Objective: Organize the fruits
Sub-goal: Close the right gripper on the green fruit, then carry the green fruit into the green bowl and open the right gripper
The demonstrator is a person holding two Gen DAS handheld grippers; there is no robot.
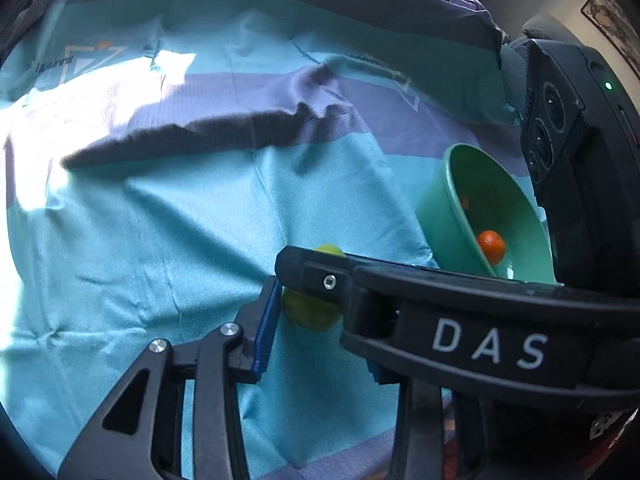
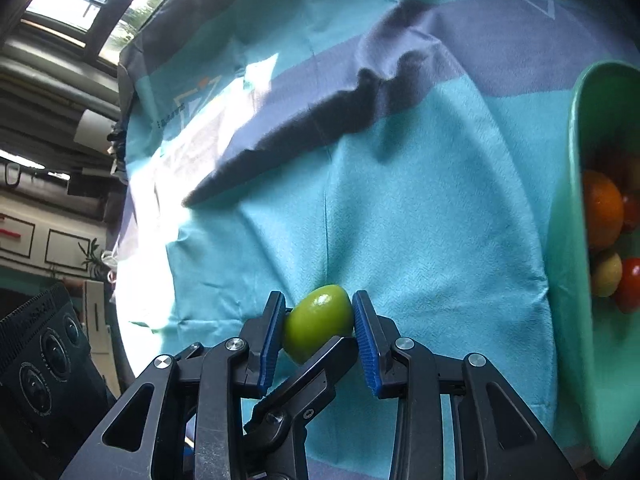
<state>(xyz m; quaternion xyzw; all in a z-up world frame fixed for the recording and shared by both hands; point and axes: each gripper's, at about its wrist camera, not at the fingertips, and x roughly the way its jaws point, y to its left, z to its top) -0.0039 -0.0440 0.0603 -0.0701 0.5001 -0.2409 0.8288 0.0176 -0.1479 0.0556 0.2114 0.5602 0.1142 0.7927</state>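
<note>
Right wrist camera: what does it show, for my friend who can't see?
The right tool grips a green fruit between its blue pads above a turquoise cloth. A green bowl of orange, red and yellow fruits stands at right.

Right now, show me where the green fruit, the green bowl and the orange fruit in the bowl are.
green fruit (image 2: pixel 318 322): right wrist view, on its shiny upper face between the blue pads.
green bowl (image 2: pixel 568 280): right wrist view, on its outer wall.
orange fruit (image 2: pixel 602 208): right wrist view, on its rounded front, inside the bowl.

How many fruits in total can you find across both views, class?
5: a green fruit between the right gripper jaws; four in the bowl (one orange, one yellowish, two red). More may be hidden.
</note>
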